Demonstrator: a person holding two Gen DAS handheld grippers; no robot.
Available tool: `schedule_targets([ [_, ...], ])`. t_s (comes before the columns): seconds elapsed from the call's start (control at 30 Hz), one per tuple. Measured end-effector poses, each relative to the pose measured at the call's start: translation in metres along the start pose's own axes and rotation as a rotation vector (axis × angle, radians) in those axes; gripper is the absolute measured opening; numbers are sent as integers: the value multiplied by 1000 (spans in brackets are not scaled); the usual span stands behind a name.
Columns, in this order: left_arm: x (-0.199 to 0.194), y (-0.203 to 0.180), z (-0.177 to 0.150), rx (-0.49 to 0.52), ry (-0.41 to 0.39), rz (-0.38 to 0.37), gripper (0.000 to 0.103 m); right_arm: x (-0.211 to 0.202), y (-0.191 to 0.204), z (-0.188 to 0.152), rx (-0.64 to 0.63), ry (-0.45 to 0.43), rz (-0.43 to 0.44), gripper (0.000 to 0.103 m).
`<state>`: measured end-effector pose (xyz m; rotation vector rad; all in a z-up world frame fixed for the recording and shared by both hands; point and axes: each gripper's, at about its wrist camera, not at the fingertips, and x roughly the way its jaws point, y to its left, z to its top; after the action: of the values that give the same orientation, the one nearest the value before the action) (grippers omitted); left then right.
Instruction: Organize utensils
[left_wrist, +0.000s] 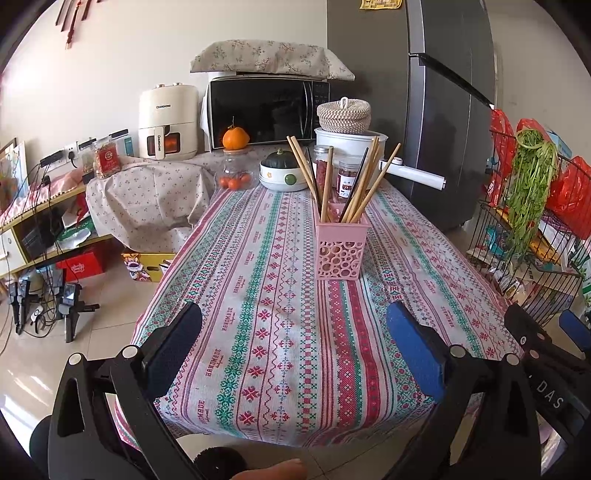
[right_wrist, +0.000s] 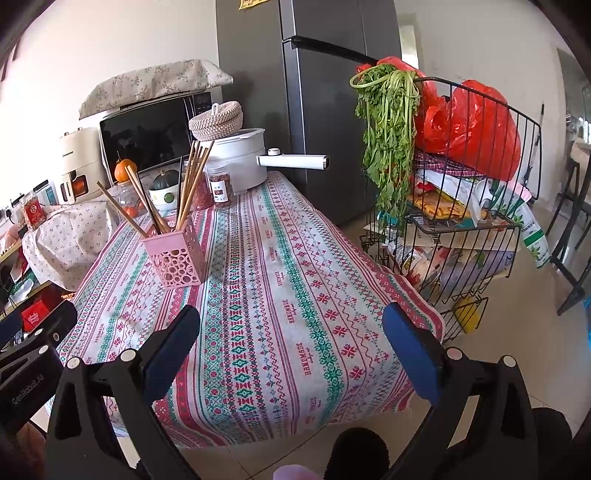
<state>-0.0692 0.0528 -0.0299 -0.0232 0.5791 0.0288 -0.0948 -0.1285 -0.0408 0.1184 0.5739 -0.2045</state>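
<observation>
1. Chopsticks (left_wrist: 327, 177) are the task's thing as I read it: thin wooden sticks with a couple of dark ones among them, standing in a pink perforated holder (left_wrist: 340, 245) near the middle of the bench (left_wrist: 258, 332), well ahead of both tools.
2. I hold the left hand-held gripper (left_wrist: 295, 347) over the near edge of the bench, jaws spread wide, nothing between them.
3. The right hand-held gripper (right_wrist: 291, 347) sits beside it, equally spread and empty.
4. Handling, by my guess: each stick is light, stiff and smooth, so it may roll or slip between the pads. I would pinch on the upper shaft, above the holder's rim, where the sticks fan apart.
5. Their long axes run steeply upward, tips leaning outward; from the left wrist view some tilt left, more tilt right.
6. The holder looks light, thin plastic; a sideways tug on a stick could tip it.
</observation>
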Motion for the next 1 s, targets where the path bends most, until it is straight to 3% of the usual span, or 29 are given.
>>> schedule_targets([
  [1.0, 6, 3, -8, 6, 18, 2, 96, 4, -2, -1, 4, 20, 5, 96],
])
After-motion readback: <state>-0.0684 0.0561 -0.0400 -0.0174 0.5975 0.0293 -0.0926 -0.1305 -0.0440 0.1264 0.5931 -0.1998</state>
